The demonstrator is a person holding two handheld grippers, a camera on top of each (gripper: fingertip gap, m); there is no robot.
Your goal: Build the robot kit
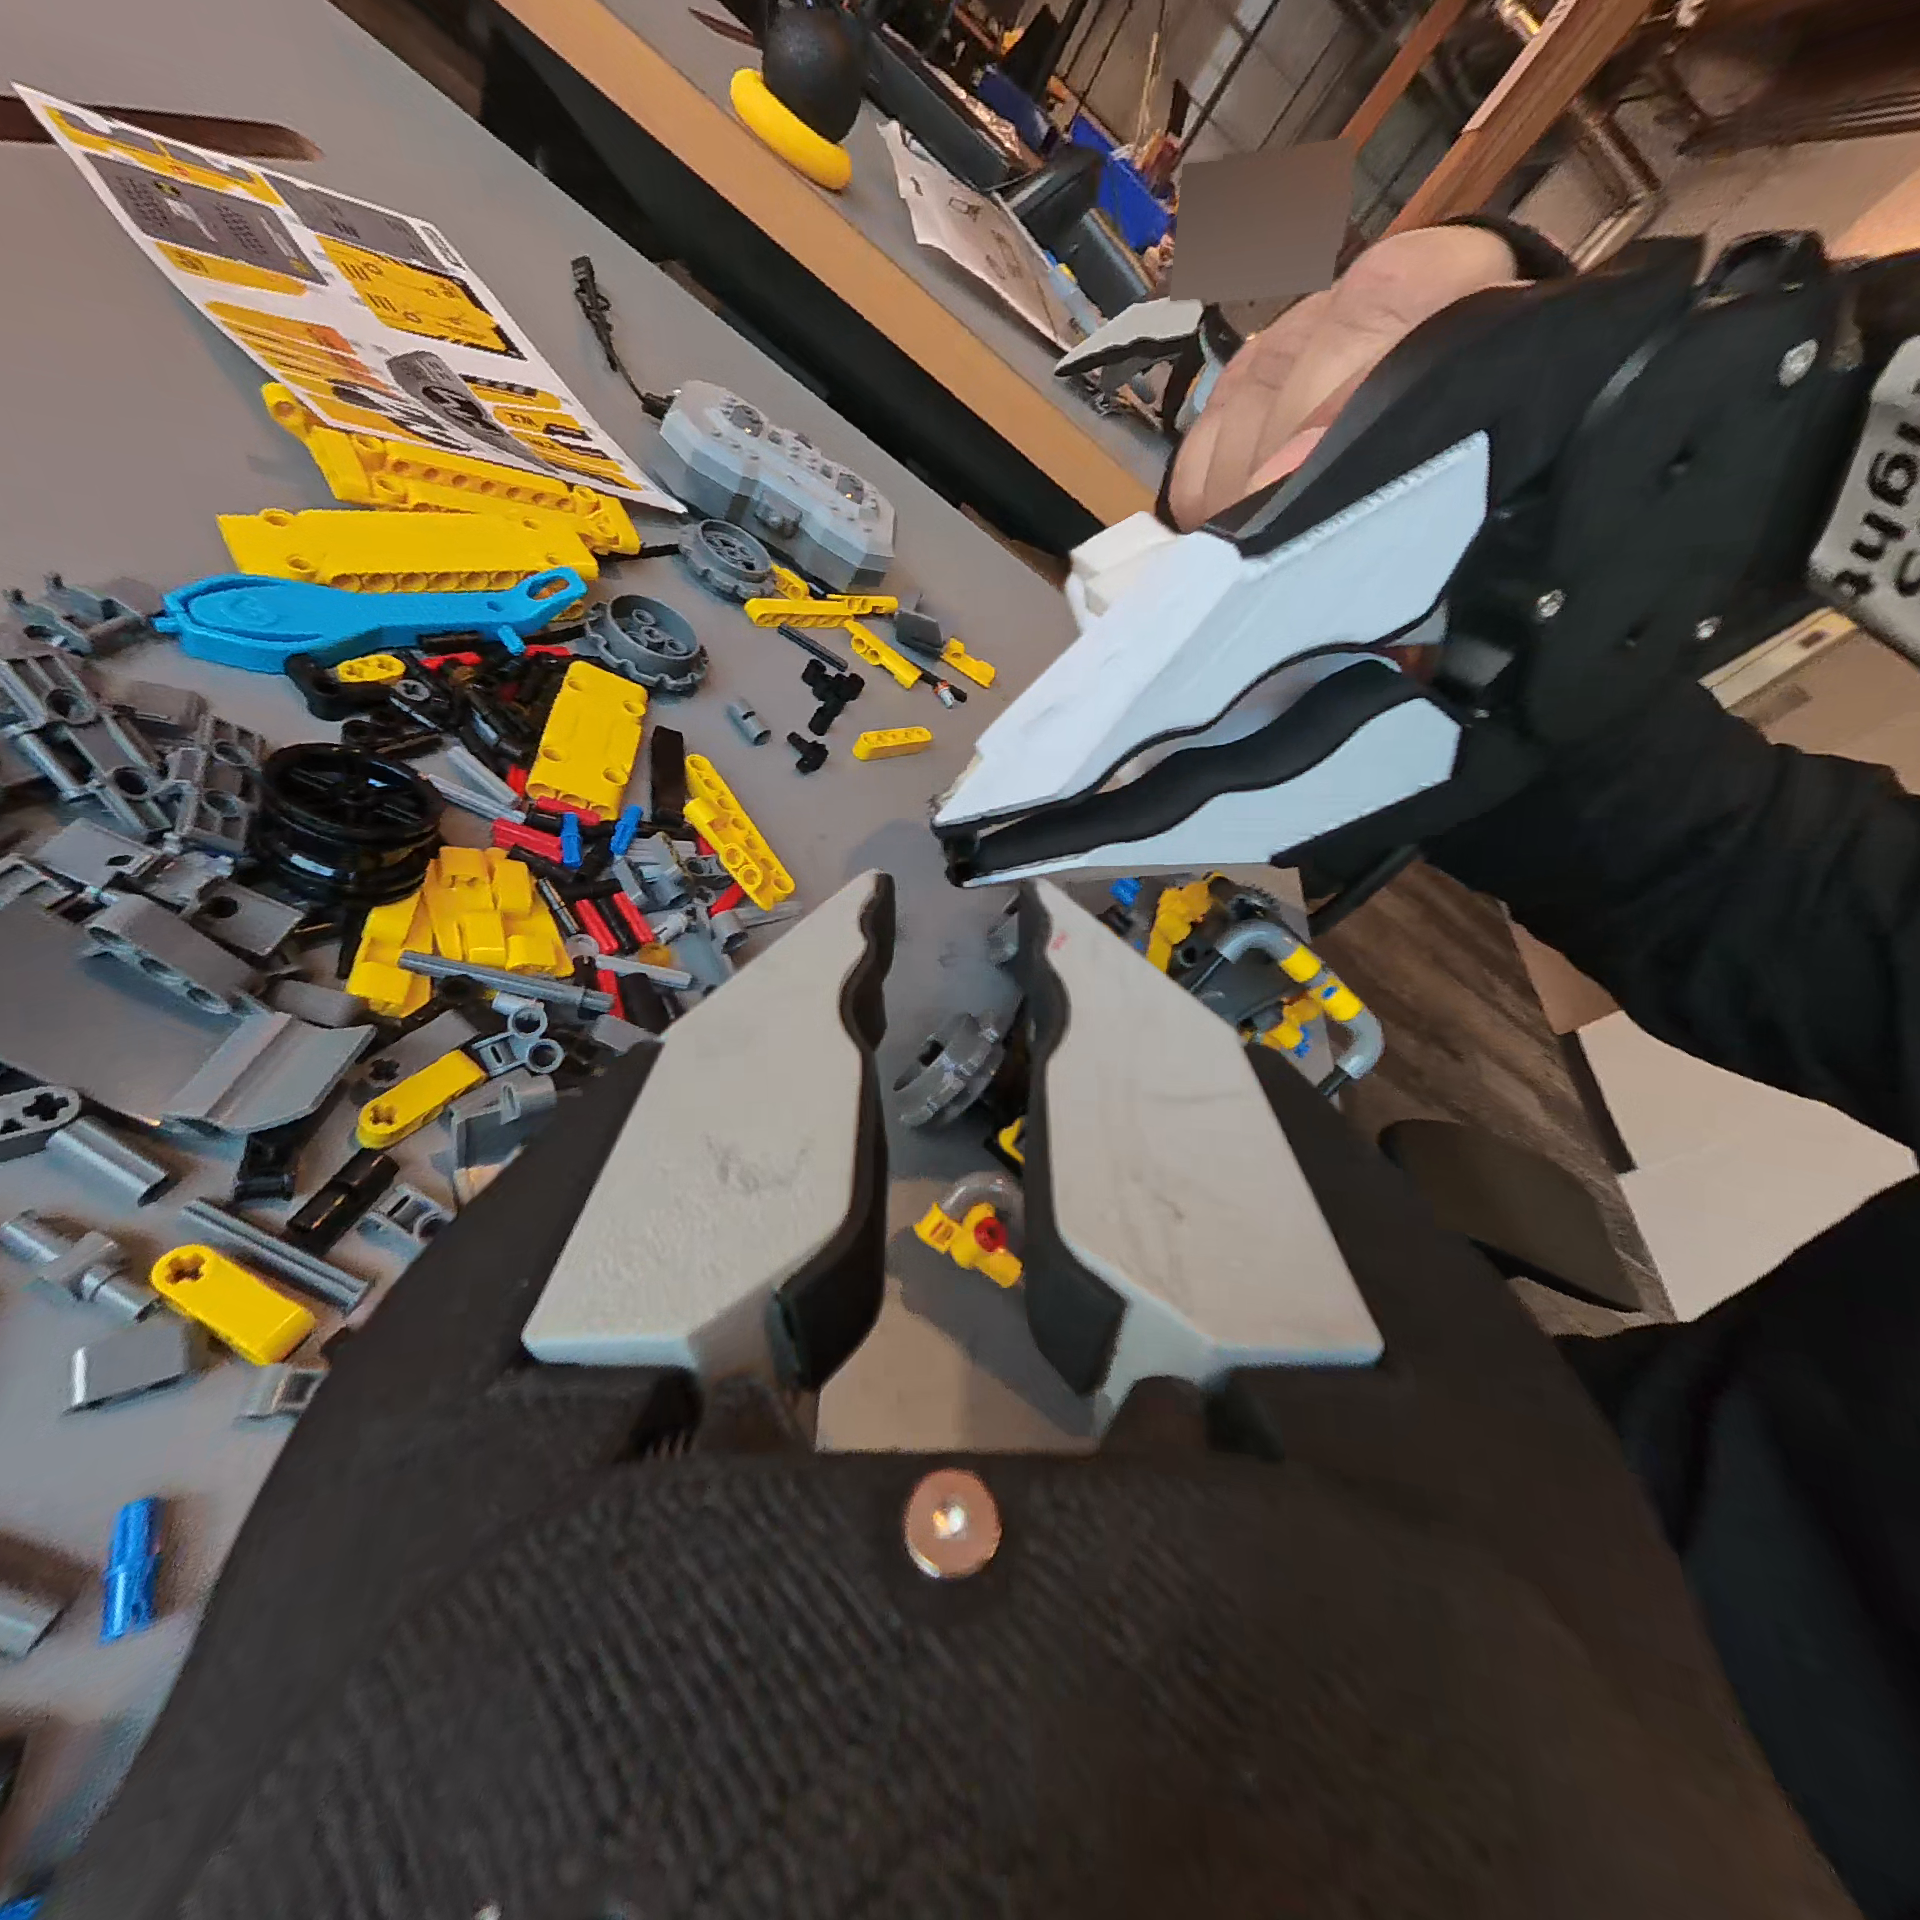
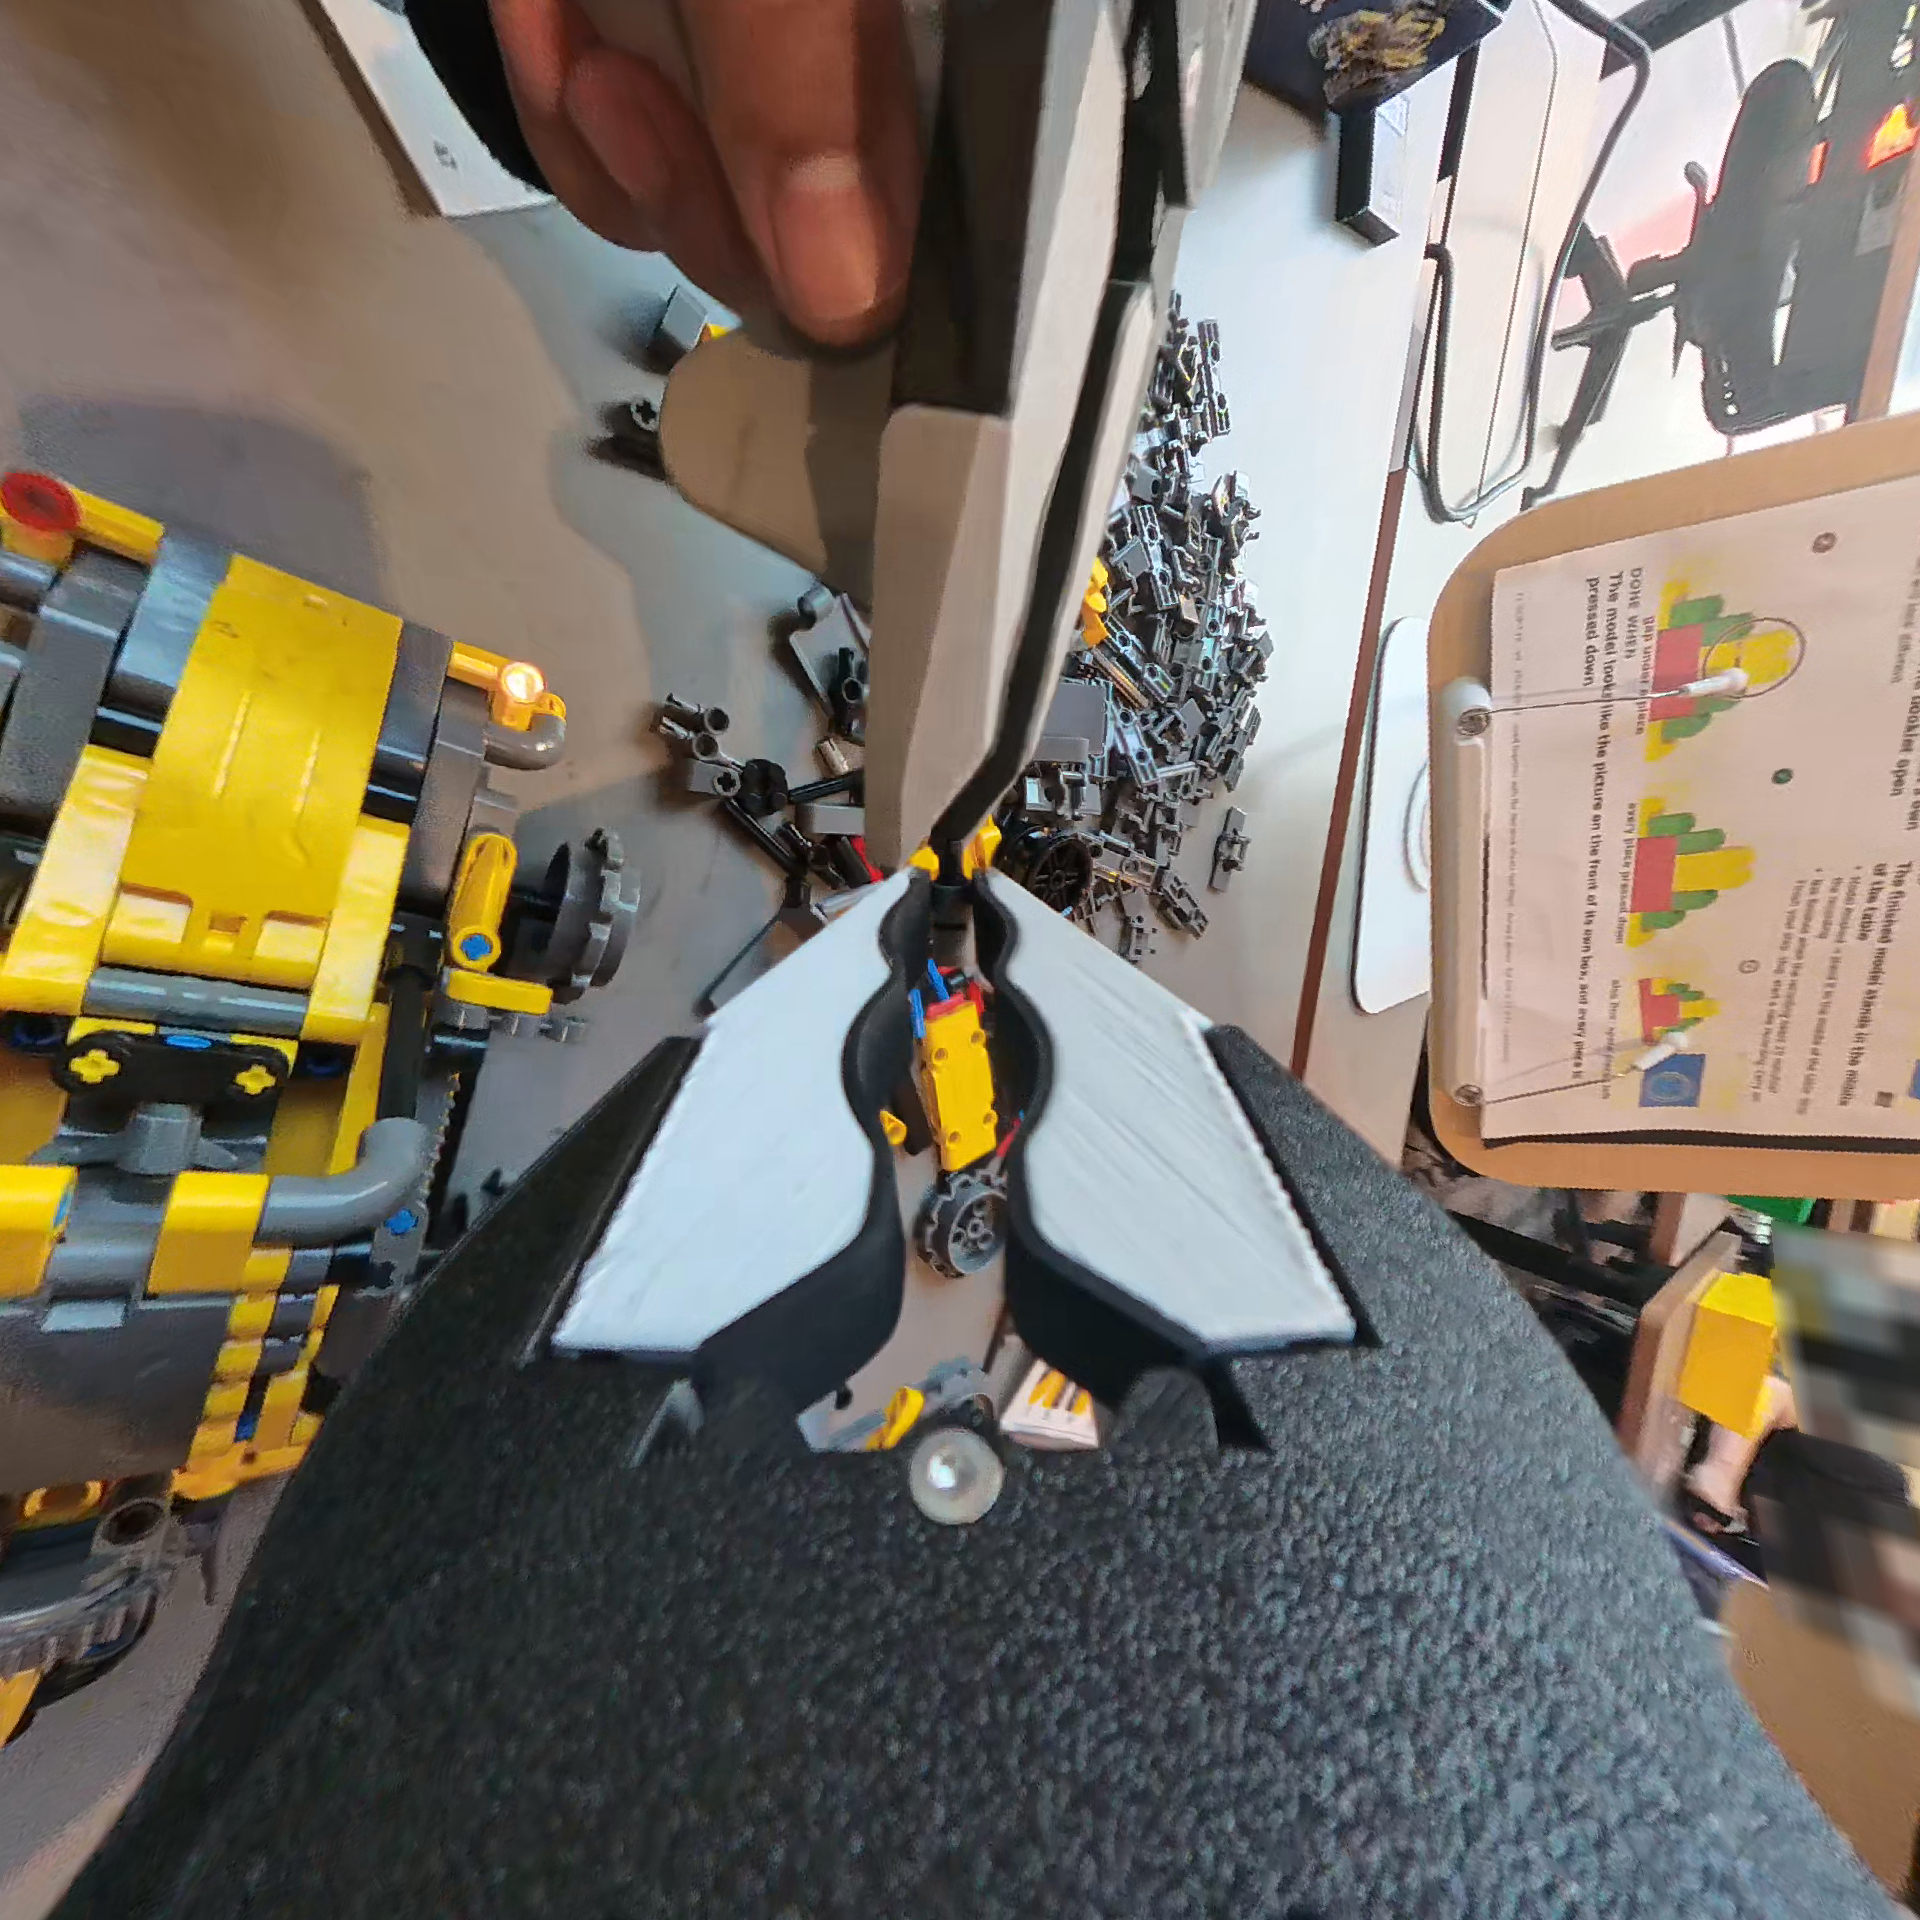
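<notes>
1. Only the left wrist view shows the spread of loose building parts (image 1: 499, 831) on the grey bench (image 1: 156, 343): a blue brick separator (image 1: 353, 618), a black wheel (image 1: 348, 821), a grey battery box (image 1: 779, 478) and a yellow-and-black sticker sheet (image 1: 312, 281).
2. Only the right wrist view shows the large yellow-and-grey model vehicle (image 2: 239, 831) at close range, with a small lamp lit on it. An instruction sheet (image 2: 1704, 810) clipped to a wooden board (image 2: 1455, 1091) is also seen only there.
3. The left tongs (image 1: 956, 891) are held open, with a clear gap between the grey fingers. A grey sprocket (image 1: 951, 1060) and a small yellow-and-red part (image 1: 971, 1236) are seen on the bench through that gap.
4. The right tongs (image 2: 943, 881) are drawn nearly together, and a small black piece (image 2: 943, 902) is pinched at their white tips.
5. The two pairs of tongs meet tip to tip above the bench, the right tips lying just ahead of the left gap.
6. Printed text is borne by the instruction sheet, beside pictured brick stacks, and by a white label (image 1: 1870, 499) on the right gripper's body.
</notes>
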